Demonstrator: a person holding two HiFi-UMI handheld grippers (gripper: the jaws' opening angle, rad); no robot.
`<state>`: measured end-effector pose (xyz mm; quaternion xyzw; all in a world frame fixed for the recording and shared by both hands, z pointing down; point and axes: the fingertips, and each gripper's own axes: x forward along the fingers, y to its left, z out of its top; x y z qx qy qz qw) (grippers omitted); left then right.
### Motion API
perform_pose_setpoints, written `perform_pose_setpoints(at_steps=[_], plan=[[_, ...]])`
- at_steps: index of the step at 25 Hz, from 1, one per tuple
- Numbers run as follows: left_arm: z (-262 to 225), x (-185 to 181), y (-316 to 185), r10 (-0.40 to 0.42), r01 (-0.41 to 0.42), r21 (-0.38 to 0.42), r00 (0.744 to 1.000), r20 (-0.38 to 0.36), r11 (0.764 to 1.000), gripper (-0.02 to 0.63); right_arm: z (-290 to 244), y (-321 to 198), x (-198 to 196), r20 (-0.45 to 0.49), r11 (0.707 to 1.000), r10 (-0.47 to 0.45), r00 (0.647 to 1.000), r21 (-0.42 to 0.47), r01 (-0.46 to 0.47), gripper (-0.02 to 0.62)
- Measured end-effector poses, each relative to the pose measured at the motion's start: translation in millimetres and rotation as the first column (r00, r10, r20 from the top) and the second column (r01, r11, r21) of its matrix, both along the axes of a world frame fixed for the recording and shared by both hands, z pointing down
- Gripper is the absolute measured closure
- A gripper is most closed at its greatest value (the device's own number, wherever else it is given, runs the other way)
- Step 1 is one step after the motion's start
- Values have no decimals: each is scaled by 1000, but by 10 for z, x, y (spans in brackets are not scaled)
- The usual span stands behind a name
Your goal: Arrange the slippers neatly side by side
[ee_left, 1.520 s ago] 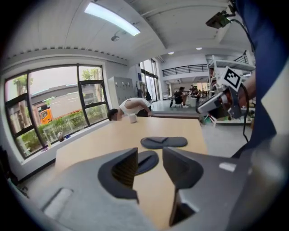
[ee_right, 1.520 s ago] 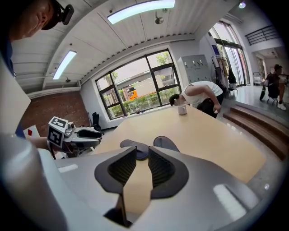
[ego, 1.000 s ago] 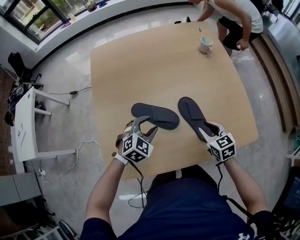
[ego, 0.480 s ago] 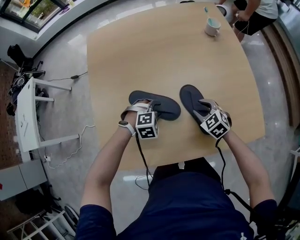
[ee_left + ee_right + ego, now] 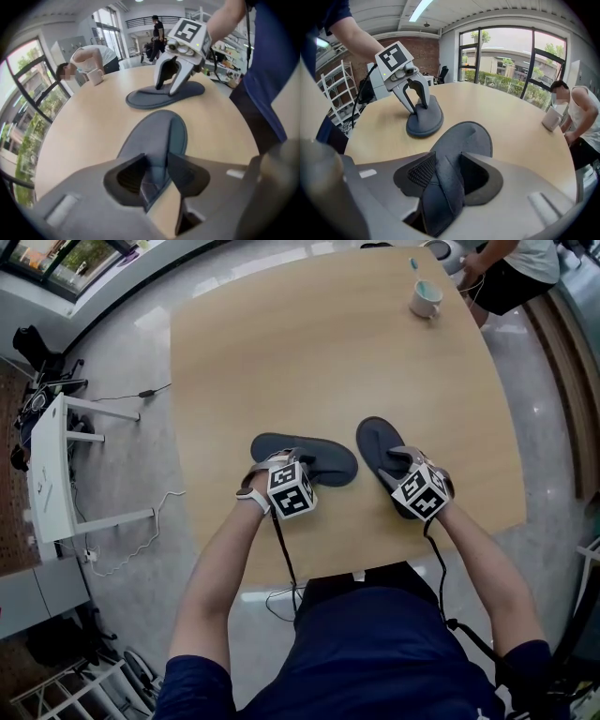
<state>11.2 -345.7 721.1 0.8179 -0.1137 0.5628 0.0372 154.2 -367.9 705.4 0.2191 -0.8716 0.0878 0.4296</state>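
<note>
Two dark grey-blue slippers lie on the wooden table [image 5: 281, 352]. The left slipper [image 5: 319, 460] lies crosswise, and the right slipper [image 5: 375, 442] slants away from me. My left gripper [image 5: 279, 463] points steeply down onto the left slipper [image 5: 159, 136]. Its jaws have just been closing and now pinch the slipper's near part. My right gripper [image 5: 401, 463] stands over the right slipper [image 5: 464, 140]. Its jaws have just been opening, and the strap [image 5: 449, 180] stands up between them without being squeezed. Each gripper view also shows the other gripper [image 5: 171, 82] [image 5: 416, 101] standing on its slipper.
A white mug [image 5: 424, 298] stands at the table's far right, and a person [image 5: 511, 268] bends over that corner. A white side table [image 5: 52, 484] and cables are on the floor to the left. The table's near edge runs just below my grippers.
Both grippers have sunk and tipped down onto the slippers. The left one has moved from the near edge onto the left slipper and narrowed its jaws. The right one now straddles the strap.
</note>
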Motion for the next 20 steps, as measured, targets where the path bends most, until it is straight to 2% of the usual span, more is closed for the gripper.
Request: perform_pose_setpoints(at_steps=[3,5,8,11,13,14,19,20], plan=[[2,-2,-14,-107,106,-35,994,-25,994,456,10,-3,5,27,999,36,999,-7,-36,423],[7,1,-24,-195,193,-60,980,-40,979,456,18,-6,15,45,998,67,997,-19,-66,423],[24,3,-62,-342,335,-98,937,-70,937,459,54,-20,23,50,993,110,993,-40,-108,425],[26,-8,-97,-447,437,-114,891,-78,892,460,50,-29,14,37,991,130,991,-45,-128,425],[13,-15,-116,-521,510,-130,850,-75,850,461,42,-31,11,38,987,154,987,-45,-152,425],[-1,-14,-123,-565,552,-143,822,-76,822,462,43,-32,11,42,985,171,984,-44,-169,425],[-26,-23,-155,-738,713,-198,667,-101,672,468,114,-2,4,56,961,271,961,-63,-267,425],[-29,-1,-164,-770,739,-222,629,-107,636,469,168,2,29,49,956,289,956,-72,-285,425]])
